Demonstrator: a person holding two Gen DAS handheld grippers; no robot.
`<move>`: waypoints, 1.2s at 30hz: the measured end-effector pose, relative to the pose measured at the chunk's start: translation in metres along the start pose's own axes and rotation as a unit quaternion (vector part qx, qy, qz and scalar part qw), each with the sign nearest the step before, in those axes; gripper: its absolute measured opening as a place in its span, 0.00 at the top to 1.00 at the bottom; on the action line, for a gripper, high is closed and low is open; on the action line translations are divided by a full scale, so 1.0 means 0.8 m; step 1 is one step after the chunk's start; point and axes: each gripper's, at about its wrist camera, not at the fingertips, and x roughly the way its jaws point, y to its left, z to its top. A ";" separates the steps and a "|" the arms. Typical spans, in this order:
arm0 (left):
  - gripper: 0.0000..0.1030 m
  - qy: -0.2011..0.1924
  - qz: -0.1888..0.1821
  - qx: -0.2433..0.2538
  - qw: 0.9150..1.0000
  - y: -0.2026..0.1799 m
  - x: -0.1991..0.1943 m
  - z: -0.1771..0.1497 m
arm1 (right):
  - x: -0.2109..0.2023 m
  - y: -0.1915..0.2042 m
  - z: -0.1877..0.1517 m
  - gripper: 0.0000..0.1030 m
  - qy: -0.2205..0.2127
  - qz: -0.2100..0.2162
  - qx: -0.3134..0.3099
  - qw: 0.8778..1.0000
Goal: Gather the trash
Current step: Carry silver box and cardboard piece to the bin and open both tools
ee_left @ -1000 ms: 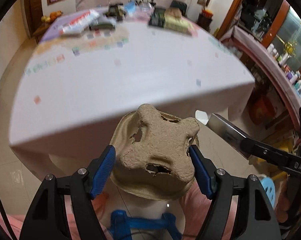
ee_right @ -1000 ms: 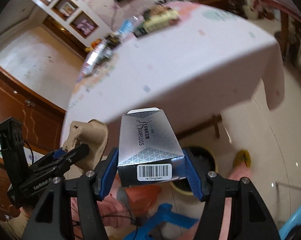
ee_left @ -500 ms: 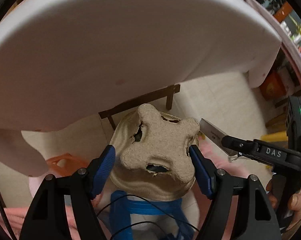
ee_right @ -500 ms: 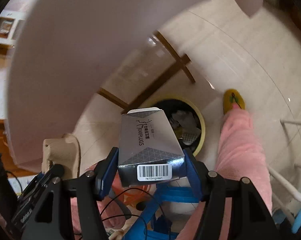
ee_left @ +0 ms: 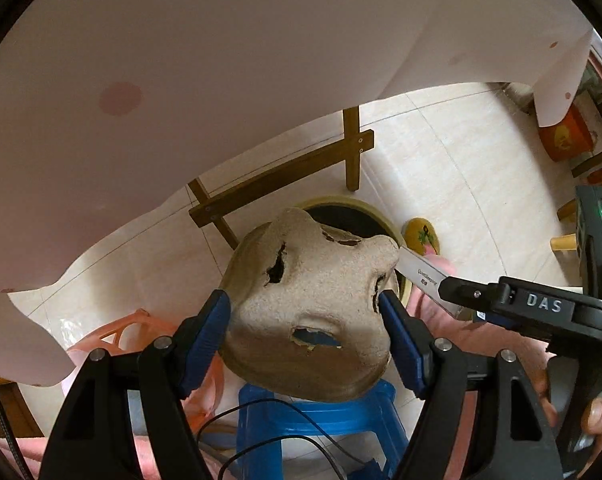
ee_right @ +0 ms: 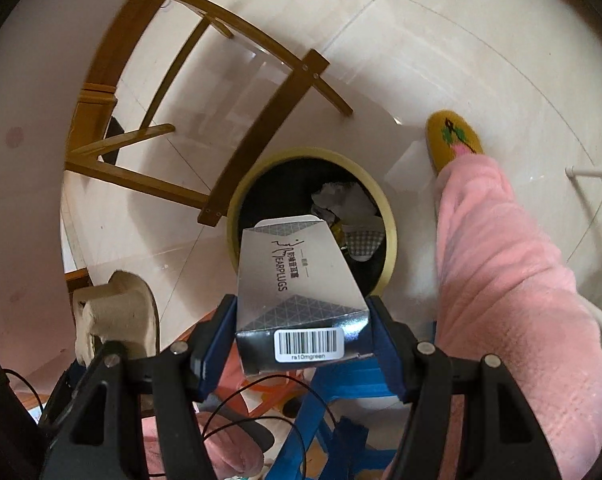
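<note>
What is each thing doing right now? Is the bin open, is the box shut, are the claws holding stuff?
Left claw: shut on the cardboard tray piece.
Cardboard tray piece: torn with holes, gripped, above the bin.
Right claw: shut on the earplugs box.
Earplugs box: gripped, far flap open.
Trash bin: lidless, crumpled trash already inside.
Blue stool: upright on the floor.

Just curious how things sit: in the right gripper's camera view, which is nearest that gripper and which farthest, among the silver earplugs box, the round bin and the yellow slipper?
1. Earplugs box, clamped in the right gripper.
2. Bin, just beyond.
3. Slipper, farther, upper right.
</note>
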 end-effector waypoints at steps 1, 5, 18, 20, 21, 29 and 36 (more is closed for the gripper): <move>0.28 0.003 0.001 -0.001 1.000 0.000 0.003 0.001 | 0.001 0.001 0.001 0.37 -0.001 0.004 0.000 1.000; 0.28 0.009 0.001 -0.004 1.000 0.006 0.006 0.002 | 0.004 0.002 0.005 0.35 -0.008 0.019 0.006 1.000; 0.18 0.003 -0.008 0.001 1.000 0.005 0.002 0.007 | 0.001 0.020 -0.002 0.26 -0.030 0.025 -0.030 0.999; 0.18 0.000 -0.009 0.001 1.000 0.005 0.000 0.007 | 0.001 0.022 -0.004 0.26 -0.031 0.018 -0.039 0.999; 0.18 -0.003 -0.010 0.000 1.000 0.005 -0.004 0.007 | 0.000 0.022 -0.004 0.26 -0.031 0.015 -0.042 0.999; 0.18 -0.024 -0.022 -0.016 0.999 0.016 -0.043 0.000 | -0.017 0.030 -0.013 0.26 -0.048 -0.009 -0.069 0.996; 0.18 -0.065 -0.037 -0.020 0.997 0.030 -0.108 -0.020 | -0.060 0.055 -0.029 0.26 -0.082 -0.019 -0.106 0.991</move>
